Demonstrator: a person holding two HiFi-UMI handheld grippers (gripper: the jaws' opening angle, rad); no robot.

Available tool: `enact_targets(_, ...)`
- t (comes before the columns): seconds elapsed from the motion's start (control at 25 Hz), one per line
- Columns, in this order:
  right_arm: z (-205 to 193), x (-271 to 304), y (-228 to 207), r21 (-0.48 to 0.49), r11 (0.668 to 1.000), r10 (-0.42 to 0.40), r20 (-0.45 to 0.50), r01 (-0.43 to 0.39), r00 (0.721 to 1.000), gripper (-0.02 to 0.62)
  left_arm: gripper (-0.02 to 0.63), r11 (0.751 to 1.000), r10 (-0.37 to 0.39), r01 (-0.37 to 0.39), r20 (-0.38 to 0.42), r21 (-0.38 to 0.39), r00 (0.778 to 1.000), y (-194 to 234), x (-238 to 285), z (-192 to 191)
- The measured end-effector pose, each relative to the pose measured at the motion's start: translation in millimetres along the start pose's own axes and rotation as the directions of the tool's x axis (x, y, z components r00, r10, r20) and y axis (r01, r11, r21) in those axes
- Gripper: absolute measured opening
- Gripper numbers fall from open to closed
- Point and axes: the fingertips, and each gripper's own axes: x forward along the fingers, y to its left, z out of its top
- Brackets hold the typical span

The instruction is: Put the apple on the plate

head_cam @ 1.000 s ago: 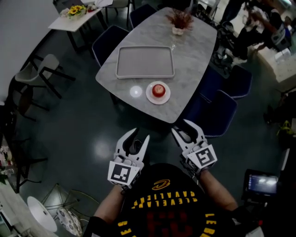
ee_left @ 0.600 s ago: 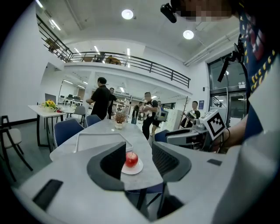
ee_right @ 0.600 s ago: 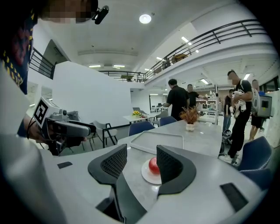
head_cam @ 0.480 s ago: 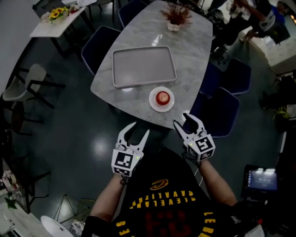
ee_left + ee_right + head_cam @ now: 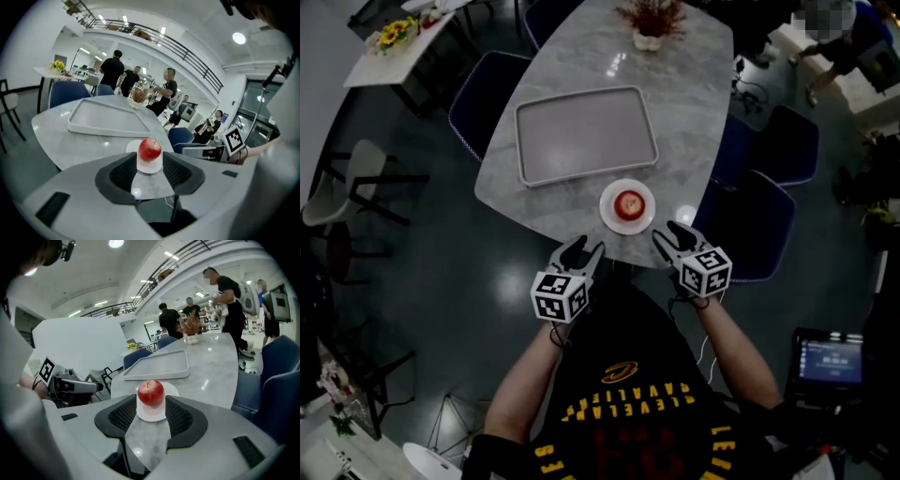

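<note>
apple (image 5: 626, 202) on plate (image 5: 606, 210), tray (image 5: 586, 136) nr it

In the head view the bench (image 5: 694, 122) runs off the top edge at its far end, taking the top of the plant (image 5: 651, 19) with it, and the small bench (image 5: 412, 47) with yellow flowers (image 5: 391, 34) at upper left is clipped too. The bench's near rim lies partly under the tips of the left hand-held gripper (image 5: 581, 251) and right hand-held gripper (image 5: 667, 234). The person's shirt (image 5: 628, 412) is cut by the bottom edge. The screen (image 5: 831, 361) at lower right is too small to read. In both gripper views the jaws cover the sides of the plate (image 5: 149, 165) and the apple (image 5: 149, 150) covers its middle; the people (image 5: 124, 77) behind are too small for detail.
</note>
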Motion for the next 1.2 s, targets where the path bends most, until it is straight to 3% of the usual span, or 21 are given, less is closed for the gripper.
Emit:
enact_targets(0.16,-23.7,26.3,-26.0,0.17,0.985,0.026,-0.068,-0.014,0.997,0.195,0.173,0.984,0.019,-0.041,-0.123,-0.174,0.992,28.6,41.3,-27.3)
enact_targets(0.28,-34.8,49.6,-55.7,0.29,0.957,0.049,-0.102,-0.017,0.994,0.195,0.173,0.949,0.007,-0.063,-0.177,-0.31,0.984,42.9,80.5,-42.3)
enact_targets(0.4,-39.1,66.2,-75.5,0.389,0.921,0.072,-0.122,-0.019,0.99,0.195,0.173,0.917,-0.001,-0.08,-0.202,-0.391,0.979,48.8,107.1,-50.4)
enact_targets(0.6,-45.2,86.1,-89.9,0.495,0.868,0.109,-0.147,-0.023,0.983,0.195,0.173,0.866,0.003,-0.101,-0.197,-0.49,0.98,59.8,127.3,-52.5)
enact_targets(0.8,-52.4,90.1,-78.5,0.529,0.848,0.15,-0.185,-0.03,0.971,0.186,0.158,0.836,0.001,-0.112,-0.202,-0.537,0.979,62.1,128.1,-56.9)
enact_targets(0.88,-55.4,90.3,-75.5,0.541,0.841,0.159,-0.189,-0.032,0.969,0.097,0.13,0.805,-0.004,-0.108,-0.188,-0.584,0.982,62.6,126.5,-59.1)
enact_targets(0.96,-58.3,90.0,-75.4,0.56,0.828,0.164,-0.183,-0.034,0.969,0.067,0.123,0.774,-0.032,-0.087,-0.177,-0.627,0.984,57.2,128.2,-62.4)
enact_targets(1.2,-61.7,90.9,-77.4,0.627,0.778,0.172,-0.155,-0.038,0.973,0.031,0.04,0.739,-0.037,-0.097,-0.184,-0.667,0.982,61.5,129.8,-68.7)
